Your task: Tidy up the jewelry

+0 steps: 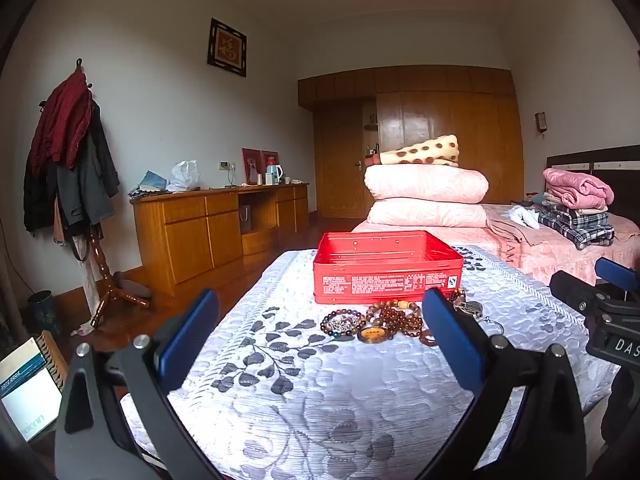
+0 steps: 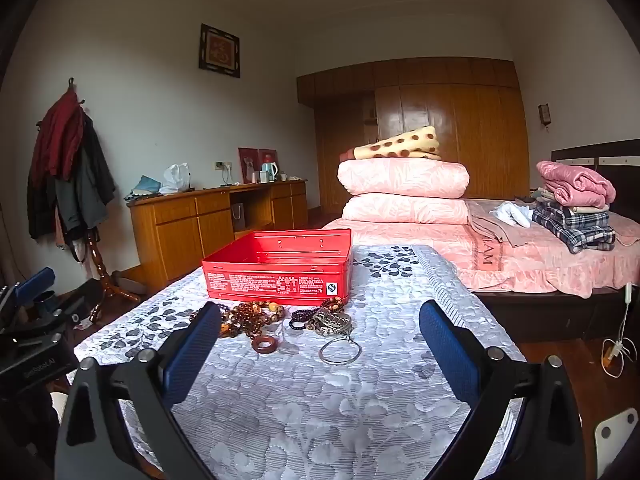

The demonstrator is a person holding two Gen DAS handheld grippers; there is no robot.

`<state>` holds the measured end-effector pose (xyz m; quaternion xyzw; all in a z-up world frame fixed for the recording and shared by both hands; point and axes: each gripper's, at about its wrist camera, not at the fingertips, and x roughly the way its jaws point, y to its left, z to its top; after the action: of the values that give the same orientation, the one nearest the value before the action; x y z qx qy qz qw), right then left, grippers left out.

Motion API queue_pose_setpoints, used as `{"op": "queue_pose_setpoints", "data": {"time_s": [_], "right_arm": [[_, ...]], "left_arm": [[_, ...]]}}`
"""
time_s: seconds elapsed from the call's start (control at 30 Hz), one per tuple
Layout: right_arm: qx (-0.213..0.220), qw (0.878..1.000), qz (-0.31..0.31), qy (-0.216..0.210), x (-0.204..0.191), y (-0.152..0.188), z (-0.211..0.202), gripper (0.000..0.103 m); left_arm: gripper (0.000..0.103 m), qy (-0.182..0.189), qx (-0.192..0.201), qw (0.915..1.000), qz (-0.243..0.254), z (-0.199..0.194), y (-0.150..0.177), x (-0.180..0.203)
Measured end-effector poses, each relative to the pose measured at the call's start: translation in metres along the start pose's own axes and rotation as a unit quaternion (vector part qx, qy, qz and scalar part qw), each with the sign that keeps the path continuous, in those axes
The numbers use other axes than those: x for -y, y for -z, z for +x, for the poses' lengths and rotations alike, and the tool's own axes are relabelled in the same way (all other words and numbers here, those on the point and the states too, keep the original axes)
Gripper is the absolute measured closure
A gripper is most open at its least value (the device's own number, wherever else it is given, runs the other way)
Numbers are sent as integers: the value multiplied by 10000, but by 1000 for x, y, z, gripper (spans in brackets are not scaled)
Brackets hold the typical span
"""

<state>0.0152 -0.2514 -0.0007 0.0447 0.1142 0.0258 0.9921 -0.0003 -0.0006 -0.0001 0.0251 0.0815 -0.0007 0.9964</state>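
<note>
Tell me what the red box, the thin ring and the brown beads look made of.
Red box: probably painted tin; glossy sheen, rolled rim, pressed ridges, printed label.
Thin ring: looks like silvery metal; slim, bright and reflective.
Brown beads: polished wood or amber-like stone; glossy round beads, which one cannot be told.

Left gripper [image 1: 320,332] and right gripper [image 2: 320,340], blue fingers spread wide, seemingly tilted slightly downward.
</note>
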Motion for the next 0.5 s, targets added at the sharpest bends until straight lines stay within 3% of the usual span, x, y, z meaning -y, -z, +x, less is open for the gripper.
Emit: {"op": "queue_pose_setpoints", "data": {"time_s": [0.5], "right_arm": [[6,10000,-14,-1,-1,-1,-1,6]], "left_arm": [[5,-12,1,10000,20,1,-2,0]]}}
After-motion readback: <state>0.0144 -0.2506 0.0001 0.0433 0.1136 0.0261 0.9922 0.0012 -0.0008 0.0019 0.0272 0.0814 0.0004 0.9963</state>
